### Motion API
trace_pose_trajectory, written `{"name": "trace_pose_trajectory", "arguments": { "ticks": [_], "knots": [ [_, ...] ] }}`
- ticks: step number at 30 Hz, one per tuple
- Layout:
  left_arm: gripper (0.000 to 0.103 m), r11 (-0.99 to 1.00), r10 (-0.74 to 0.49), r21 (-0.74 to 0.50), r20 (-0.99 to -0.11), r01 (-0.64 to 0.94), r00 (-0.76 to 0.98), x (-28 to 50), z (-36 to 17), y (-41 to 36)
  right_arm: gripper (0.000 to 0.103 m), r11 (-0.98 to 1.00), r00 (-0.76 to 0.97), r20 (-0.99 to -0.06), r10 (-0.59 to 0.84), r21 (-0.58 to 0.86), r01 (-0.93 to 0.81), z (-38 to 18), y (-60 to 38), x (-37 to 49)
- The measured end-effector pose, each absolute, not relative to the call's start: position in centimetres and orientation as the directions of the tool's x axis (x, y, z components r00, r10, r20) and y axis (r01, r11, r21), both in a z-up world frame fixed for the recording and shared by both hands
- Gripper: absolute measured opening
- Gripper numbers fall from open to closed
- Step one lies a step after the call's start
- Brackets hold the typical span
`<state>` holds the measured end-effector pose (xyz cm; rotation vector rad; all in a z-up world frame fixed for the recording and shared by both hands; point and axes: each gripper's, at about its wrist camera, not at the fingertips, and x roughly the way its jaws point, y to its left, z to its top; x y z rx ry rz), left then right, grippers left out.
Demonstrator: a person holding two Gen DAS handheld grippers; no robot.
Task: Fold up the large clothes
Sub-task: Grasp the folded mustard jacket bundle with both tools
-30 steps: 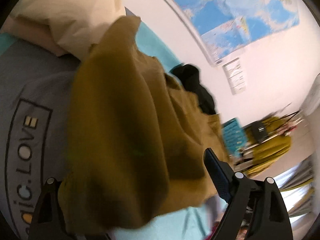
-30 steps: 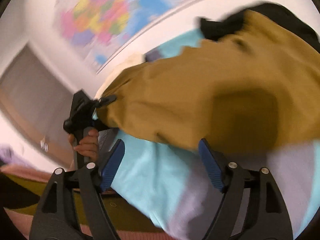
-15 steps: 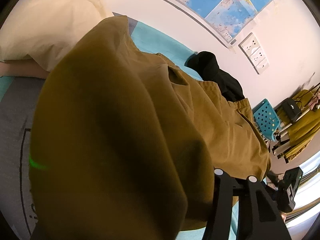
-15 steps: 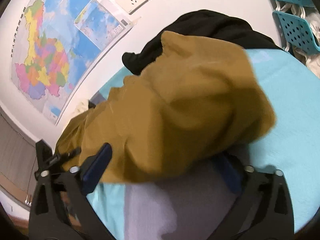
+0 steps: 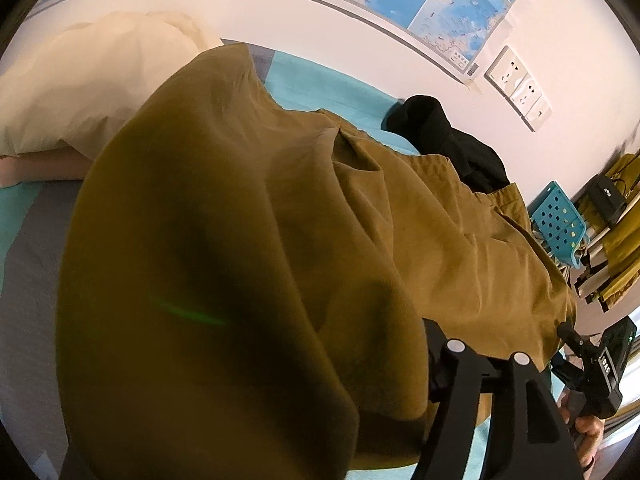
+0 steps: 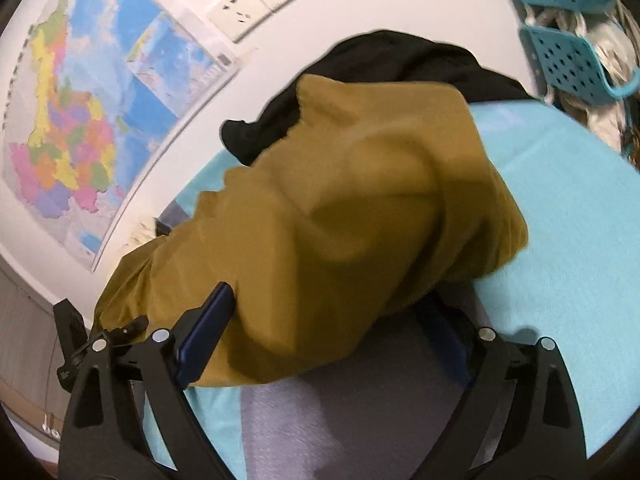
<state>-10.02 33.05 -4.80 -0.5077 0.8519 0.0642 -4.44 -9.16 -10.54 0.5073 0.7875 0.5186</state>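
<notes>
Lying across the bed (image 6: 568, 216), the mustard garment (image 5: 248, 240) covers most of the teal sheet, its far edge against a black garment (image 6: 400, 60) near the wall. Right tool (image 6: 324, 340): jaws spread wide, just been closing slightly, mustard cloth bunched between them, pads not pressing. Left tool (image 5: 280, 420): cloth drapes over it, one finger hidden; jaws just been opening, grip cannot be told.

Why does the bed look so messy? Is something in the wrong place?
The mustard garment lies bunched, not flat, and overlaps a crumpled black garment by the wall. Nothing looks torn or spilled.
</notes>
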Motion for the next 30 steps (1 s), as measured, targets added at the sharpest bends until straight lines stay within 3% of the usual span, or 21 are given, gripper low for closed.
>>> {"name": "trace_pose_trajectory", "arguments": {
  "ticks": [8,13,17,20,23,26,28,29,30],
  "knots": [
    [0.073,0.883,-0.154,-0.404,-0.731,-0.240,0.665,-9.7,-4.9,32.8,0.093,0.744,0.608,-0.489,0.625,0.610,-0.274,-10.4,-7.2,-2.7],
    [0.073,0.875,-0.145,-0.413,-0.722,-0.252,0.677,-10.2,-4.7,33.5,0.090,0.667,0.644,-0.353,0.679,0.662,-0.341,-8.6,-7.6,-2.9],
    [0.073,0.857,-0.174,-0.453,-0.705,-0.247,0.687,-10.4,-4.9,34.2,0.090,0.719,0.593,-0.481,0.646,0.645,-0.260,-10.3,-7.1,-2.0],
    [0.077,0.866,-0.161,-0.435,-0.711,-0.248,0.685,-10.2,-4.9,34.1,0.093,0.723,0.587,-0.486,0.648,0.634,-0.273,-10.4,-6.7,-2.1],
    [0.090,0.862,-0.175,-0.448,-0.702,-0.237,0.690,-9.6,-4.9,34.0,0.098,0.711,0.587,-0.471,0.659,0.644,-0.281,-10.2,-6.1,-1.4],
    [0.090,0.860,-0.140,-0.431,-0.714,-0.273,0.686,-8.8,-4.8,33.7,0.098,0.712,0.589,-0.468,0.659,0.641,-0.287,-10.1,-5.0,-0.6],
    [0.084,0.868,-0.107,-0.401,-0.727,-0.293,0.678,-8.6,-4.7,33.6,0.086,0.734,0.592,-0.481,0.647,0.602,-0.313,-9.8,-4.4,-0.5],
    [0.076,0.872,-0.085,-0.382,-0.735,-0.307,0.673,-8.5,-4.7,33.6,0.064,0.740,0.593,-0.483,0.645,0.590,-0.323,-9.8,-4.4,-0.4],
    [0.072,0.866,-0.085,-0.388,-0.735,-0.315,0.673,-8.6,-4.6,33.7,0.050,0.721,0.577,-0.473,0.666,0.607,-0.335,-10.0,-4.7,-0.1]
  ]
}}
